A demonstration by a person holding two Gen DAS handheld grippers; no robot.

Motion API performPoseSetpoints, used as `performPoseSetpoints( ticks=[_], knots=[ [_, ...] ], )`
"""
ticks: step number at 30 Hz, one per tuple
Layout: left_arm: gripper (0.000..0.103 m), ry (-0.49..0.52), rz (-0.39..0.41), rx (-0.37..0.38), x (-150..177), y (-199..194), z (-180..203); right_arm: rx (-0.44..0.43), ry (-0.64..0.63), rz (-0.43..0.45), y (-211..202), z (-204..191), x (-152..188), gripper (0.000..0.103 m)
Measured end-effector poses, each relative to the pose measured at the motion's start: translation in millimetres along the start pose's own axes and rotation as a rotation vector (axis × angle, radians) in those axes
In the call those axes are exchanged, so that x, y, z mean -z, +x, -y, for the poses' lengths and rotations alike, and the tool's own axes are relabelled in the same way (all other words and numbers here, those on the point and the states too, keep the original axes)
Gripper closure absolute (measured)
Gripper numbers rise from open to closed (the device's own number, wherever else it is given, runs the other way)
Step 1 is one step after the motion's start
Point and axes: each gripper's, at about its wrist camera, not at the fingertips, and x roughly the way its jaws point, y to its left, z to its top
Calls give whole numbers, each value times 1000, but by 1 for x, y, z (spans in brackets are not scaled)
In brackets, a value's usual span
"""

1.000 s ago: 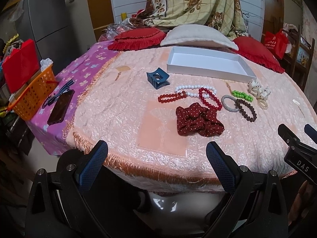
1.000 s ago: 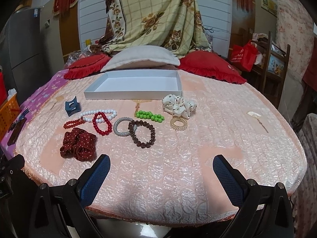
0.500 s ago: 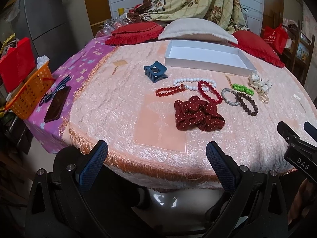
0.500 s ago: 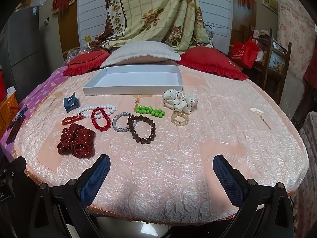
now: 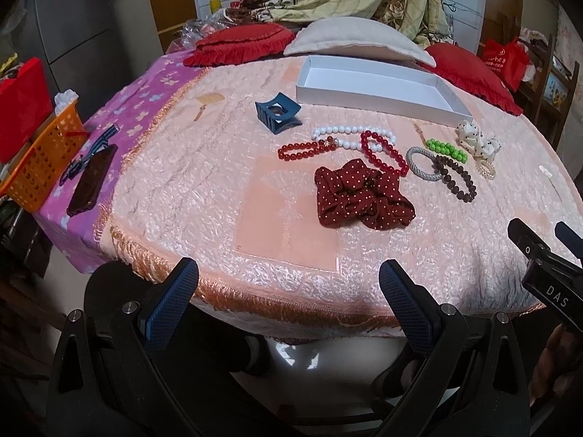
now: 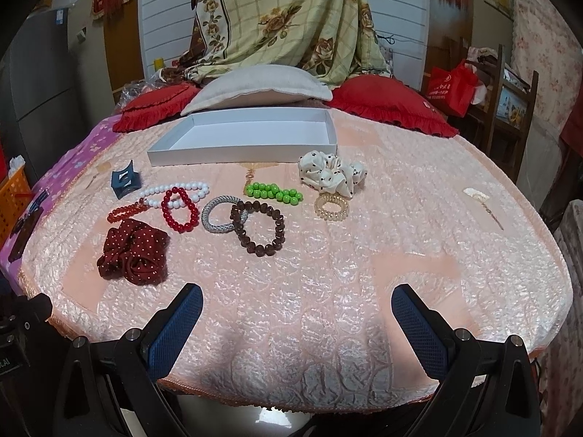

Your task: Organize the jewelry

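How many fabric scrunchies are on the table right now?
2. The dark red dotted scrunchie lies nearest the left front edge; the white dotted scrunchie sits just off the white box's right front corner.

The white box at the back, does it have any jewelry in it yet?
No, the white box shows only its bare white floor, and the beads lie on the bedspread.

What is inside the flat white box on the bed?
Nothing shows inside the flat white cardboard box; its bare white floor is visible. Its near wall hides a thin strip of that floor.
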Motion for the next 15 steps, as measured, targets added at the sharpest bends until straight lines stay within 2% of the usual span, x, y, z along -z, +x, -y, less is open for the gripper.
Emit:
performPoseSetpoints(
  ticks=[5, 8, 15],
  knots=[
    [3, -8, -38, 32, -15, 9, -13, 10, 10, -3, 4, 7, -4, 0],
    [3, -22, -15, 38, -26, 13, -23, 10, 19, -7, 7, 12, -8, 0],
    [6, 44, -39, 60, -43, 37, -20, -3, 21, -13, 20, 26, -22, 0]
  ],
)
